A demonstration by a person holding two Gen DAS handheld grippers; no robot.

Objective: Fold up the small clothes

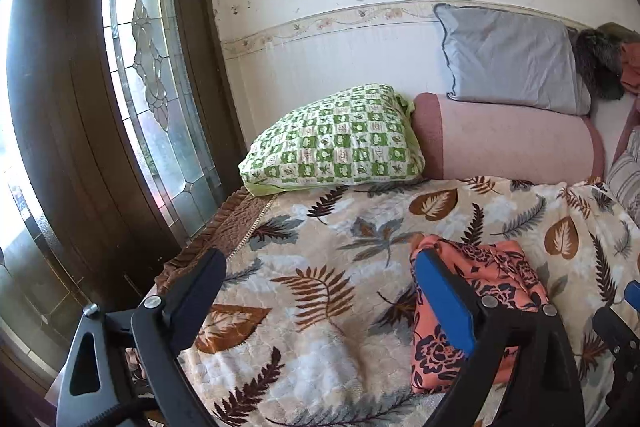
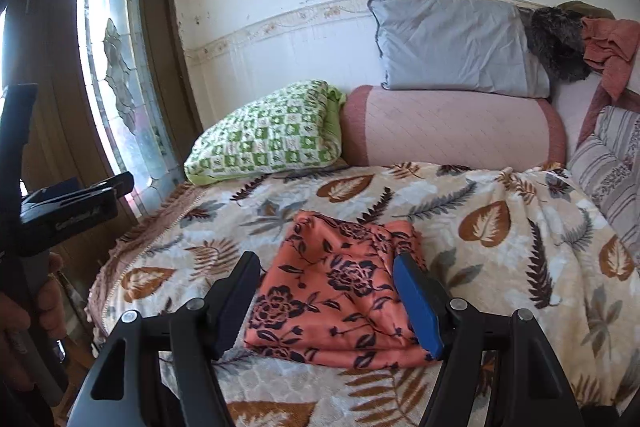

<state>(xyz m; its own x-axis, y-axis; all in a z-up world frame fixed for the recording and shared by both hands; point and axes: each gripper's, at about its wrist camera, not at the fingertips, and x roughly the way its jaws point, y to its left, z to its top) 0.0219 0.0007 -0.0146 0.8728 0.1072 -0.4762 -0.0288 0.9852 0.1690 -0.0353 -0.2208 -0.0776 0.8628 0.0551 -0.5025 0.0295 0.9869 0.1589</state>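
Observation:
An orange garment with dark flower print point(image 2: 332, 283) lies folded into a compact rectangle on the leaf-patterned bedspread point(image 2: 500, 227). My right gripper point(image 2: 326, 291) is open, its two fingers standing either side of the folded garment, just above it. In the left wrist view the same garment point(image 1: 500, 275) lies to the right behind the blue-padded finger point(image 1: 444, 295). My left gripper point(image 1: 320, 291) is open and empty over bare bedspread point(image 1: 320, 227), left of the garment. The left gripper also shows at the left edge of the right wrist view point(image 2: 68, 203).
A green checked pillow point(image 2: 268, 135), a pink bolster point(image 2: 452, 127) and a grey pillow point(image 2: 456, 47) lie at the bed's far side against the wall. Loose clothes point(image 2: 608, 43) are heaped at the far right. A striped cushion point(image 2: 612, 163) lies right. A dark wooden door with a glass panel point(image 1: 148, 67) stands left of the bed edge.

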